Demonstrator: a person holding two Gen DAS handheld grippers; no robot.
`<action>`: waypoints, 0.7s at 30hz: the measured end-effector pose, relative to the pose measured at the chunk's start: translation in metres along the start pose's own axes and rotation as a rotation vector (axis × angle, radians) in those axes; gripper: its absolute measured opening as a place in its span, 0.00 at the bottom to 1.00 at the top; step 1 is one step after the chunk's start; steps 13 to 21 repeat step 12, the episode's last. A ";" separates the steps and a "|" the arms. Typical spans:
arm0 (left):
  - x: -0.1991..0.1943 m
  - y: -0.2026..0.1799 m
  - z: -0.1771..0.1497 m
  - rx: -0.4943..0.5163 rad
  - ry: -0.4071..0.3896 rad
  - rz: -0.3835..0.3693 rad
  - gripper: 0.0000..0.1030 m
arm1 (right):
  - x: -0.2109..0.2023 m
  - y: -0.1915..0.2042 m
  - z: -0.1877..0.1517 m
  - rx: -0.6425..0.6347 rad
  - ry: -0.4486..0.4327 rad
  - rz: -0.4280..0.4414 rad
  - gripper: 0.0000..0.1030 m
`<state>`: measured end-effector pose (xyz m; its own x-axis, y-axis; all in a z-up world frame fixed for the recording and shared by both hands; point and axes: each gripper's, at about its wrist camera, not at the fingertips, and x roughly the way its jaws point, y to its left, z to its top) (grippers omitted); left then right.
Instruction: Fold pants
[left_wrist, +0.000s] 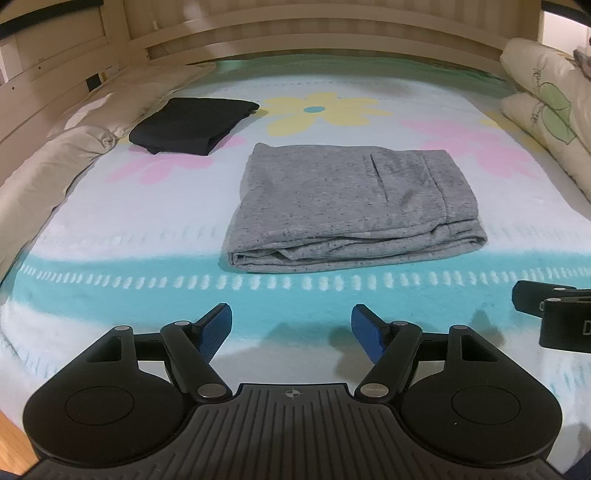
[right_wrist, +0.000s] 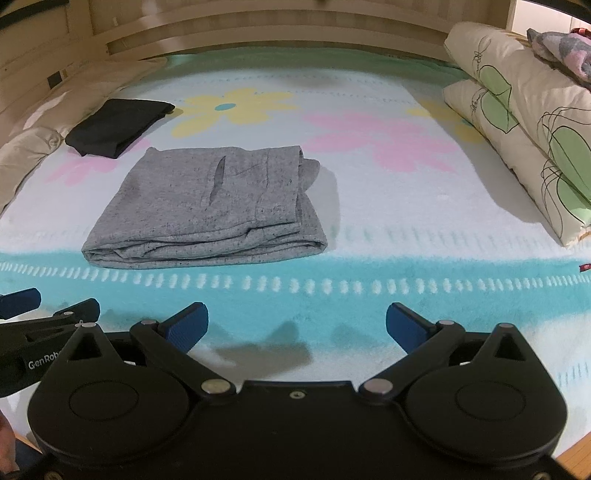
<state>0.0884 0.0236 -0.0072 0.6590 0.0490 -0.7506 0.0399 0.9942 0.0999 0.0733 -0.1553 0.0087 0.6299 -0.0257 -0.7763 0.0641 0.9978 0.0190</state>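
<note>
Grey pants (left_wrist: 351, 206) lie folded on the blanket (left_wrist: 147, 221); both tools (left_wrist: 291, 328) (right_wrist: 295, 328) gape, empty

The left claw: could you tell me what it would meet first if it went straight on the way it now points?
Probably the blanket, at its turquoise band just ahead of the open left claw; nothing lies between. The folded grey pants sit farther along, though depth is hard to judge.

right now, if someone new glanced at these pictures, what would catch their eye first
The grey pants stand out first, folded into a thick rectangle in the middle of the flowered blanket. Behind them to the left lies a smaller black garment, also folded, next to a beige pillow. Nearer the camera, the left gripper and right gripper are both over the teal stripe, jaws open and empty.
</note>
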 end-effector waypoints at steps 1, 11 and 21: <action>0.000 0.000 0.000 0.000 0.000 -0.002 0.68 | 0.000 0.000 0.000 -0.001 0.000 0.000 0.99; 0.002 -0.001 0.000 0.001 -0.002 -0.010 0.68 | 0.001 0.001 -0.001 -0.004 0.005 -0.006 0.99; 0.002 -0.001 -0.001 0.004 -0.003 -0.011 0.68 | 0.002 0.001 -0.001 -0.003 0.006 -0.006 0.99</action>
